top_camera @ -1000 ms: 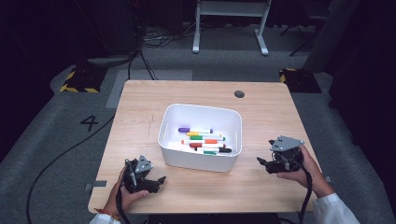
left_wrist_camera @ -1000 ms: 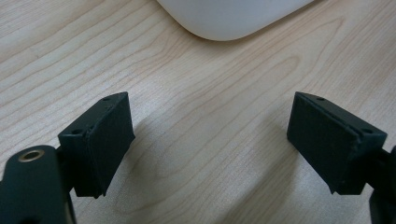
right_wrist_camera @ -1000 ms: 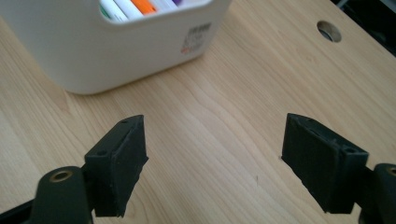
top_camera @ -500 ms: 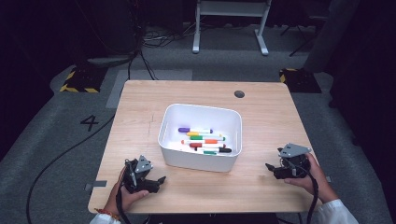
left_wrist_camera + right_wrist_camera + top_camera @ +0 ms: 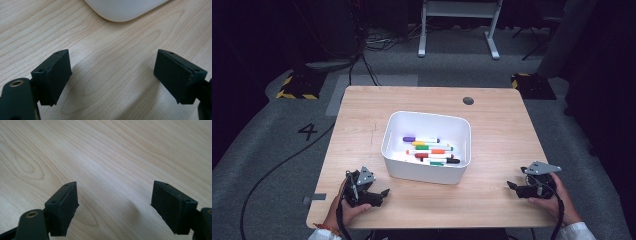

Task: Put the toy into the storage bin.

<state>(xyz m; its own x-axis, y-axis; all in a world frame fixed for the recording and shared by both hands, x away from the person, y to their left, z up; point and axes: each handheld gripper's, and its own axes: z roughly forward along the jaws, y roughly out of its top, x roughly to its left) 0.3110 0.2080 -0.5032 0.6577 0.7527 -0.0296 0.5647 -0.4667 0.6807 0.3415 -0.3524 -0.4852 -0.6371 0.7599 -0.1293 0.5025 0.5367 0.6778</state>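
A: From the high view, where do the tongs sit?

B: The left tongs (image 5: pixel 382 192) rest low at the near left corner of the bench (image 5: pixel 362 115), held in the person's left hand (image 5: pixel 343 210). The right tongs (image 5: pixel 512 185) are at the near right edge, in the right hand (image 5: pixel 554 197). Between them, nearer the left pair, stands the white bin (image 5: pixel 424 170), with coloured markers (image 5: pixel 429 150) lying inside it. Both tongs are apart from the bin.

A: And the left gripper view?

B: The left tongs (image 5: pixel 112 75) are spread wide, nothing between the jaws but bare wood. A rounded corner of the white bin (image 5: pixel 125 10) shows ahead of them, near but not touching.

A: The right gripper view?

B: The right tongs (image 5: pixel 113 205) are also spread wide and hold nothing. Just bench grain (image 5: pixel 112 150) beneath and ahead of them. Whether the jaws touch the wood, I cannot tell.
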